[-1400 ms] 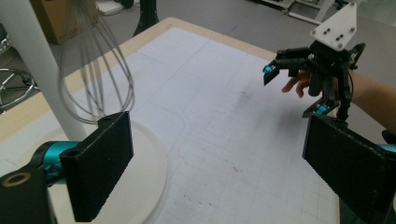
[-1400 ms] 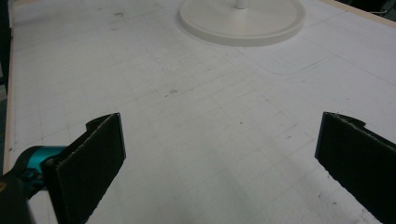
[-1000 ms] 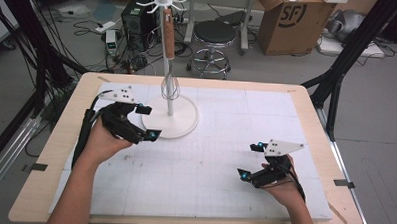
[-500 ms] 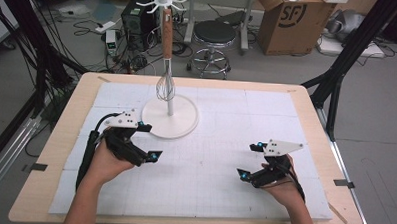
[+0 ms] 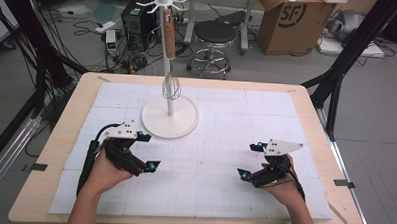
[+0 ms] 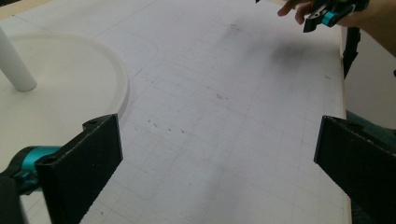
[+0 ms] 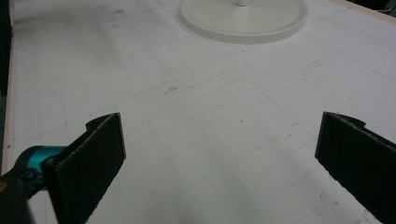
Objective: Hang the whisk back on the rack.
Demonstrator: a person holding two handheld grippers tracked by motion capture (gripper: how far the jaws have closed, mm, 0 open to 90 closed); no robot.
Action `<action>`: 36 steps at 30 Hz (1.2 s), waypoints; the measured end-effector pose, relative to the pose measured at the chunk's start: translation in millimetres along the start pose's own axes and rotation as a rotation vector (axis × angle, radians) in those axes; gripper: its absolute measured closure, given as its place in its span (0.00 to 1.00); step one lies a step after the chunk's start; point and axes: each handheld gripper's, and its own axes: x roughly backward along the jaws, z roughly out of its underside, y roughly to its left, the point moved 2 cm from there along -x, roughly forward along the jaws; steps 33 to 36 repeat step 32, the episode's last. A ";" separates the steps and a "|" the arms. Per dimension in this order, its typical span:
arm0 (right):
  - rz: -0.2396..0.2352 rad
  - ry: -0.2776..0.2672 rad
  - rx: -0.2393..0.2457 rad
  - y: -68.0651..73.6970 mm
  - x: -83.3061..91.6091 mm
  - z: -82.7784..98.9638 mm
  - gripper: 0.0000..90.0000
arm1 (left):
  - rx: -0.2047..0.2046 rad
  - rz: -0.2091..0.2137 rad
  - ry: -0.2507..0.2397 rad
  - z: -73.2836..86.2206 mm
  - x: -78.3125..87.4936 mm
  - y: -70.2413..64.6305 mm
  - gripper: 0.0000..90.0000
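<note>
A white stand (image 5: 169,118) with a round base and a tall pole rises at the table's back middle. From one of its top hooks hangs a whisk (image 5: 171,66) with a wooden handle and a wire head. My left gripper (image 5: 147,153) rests low over the white mat, in front of and left of the base, jaws wide open and empty. Its own view has the base's rim (image 6: 119,79) at the left. My right gripper (image 5: 250,161) lies at the front right, open and empty. The base (image 7: 243,21) sits far ahead in the right gripper view.
A white gridded mat (image 5: 210,142) covers most of the wooden table (image 5: 60,137). Behind the table stand a stool (image 5: 214,37), a cardboard box (image 5: 294,20) and black frame legs (image 5: 338,72). Cables and a power strip lie on the floor at the back left.
My left gripper has drawn back from beside the stand's base toward the front of the table. The right gripper has stayed put.
</note>
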 end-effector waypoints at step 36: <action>-0.003 0.004 0.003 -0.1 0.1 0.3 0.01 | -0.011 0.006 0.036 5.1 -11.4 -0.3 0.02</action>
